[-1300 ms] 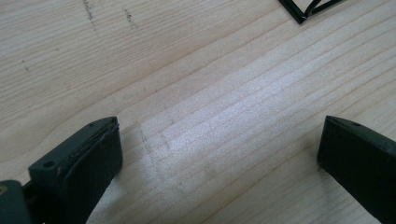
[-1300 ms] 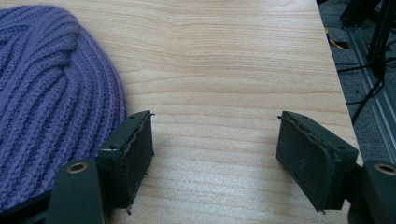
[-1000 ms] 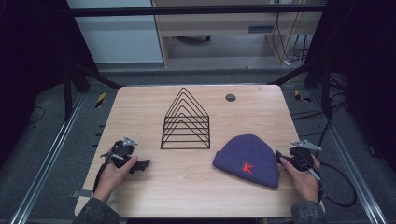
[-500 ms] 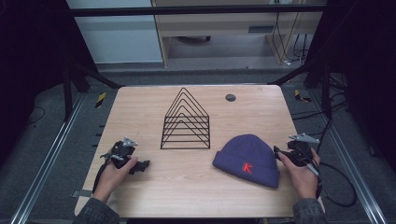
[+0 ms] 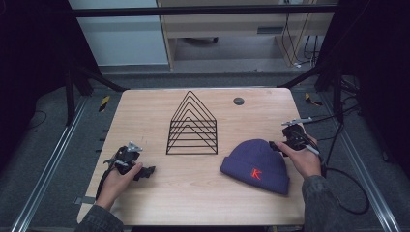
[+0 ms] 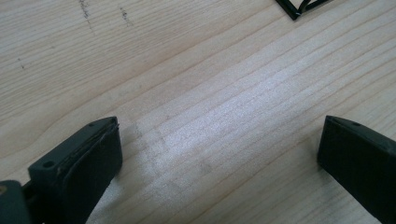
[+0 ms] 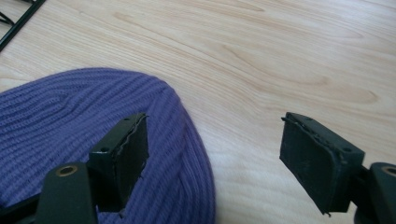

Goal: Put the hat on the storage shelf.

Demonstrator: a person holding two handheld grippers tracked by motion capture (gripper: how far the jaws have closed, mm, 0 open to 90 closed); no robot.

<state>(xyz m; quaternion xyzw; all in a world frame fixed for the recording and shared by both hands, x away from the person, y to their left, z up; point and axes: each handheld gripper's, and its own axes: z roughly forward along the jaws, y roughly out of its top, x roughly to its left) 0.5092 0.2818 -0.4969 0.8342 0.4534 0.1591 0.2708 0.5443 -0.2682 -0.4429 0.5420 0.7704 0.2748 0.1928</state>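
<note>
One wire rack (image 5: 192, 124) stands beside the beanie (image 5: 256, 165).

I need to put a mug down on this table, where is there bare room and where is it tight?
Bare wood lies left of the wire rack, up to the table edge, and in front between the left hand-held gripper and the purple beanie. It is tight at the beanie's right edge, where the right hand-held gripper hovers open.

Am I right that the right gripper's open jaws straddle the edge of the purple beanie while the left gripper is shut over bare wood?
Not quite: the left gripper is open, its jaws wide apart over the bare table, as the left gripper view shows. The right gripper does straddle the purple beanie.
</note>
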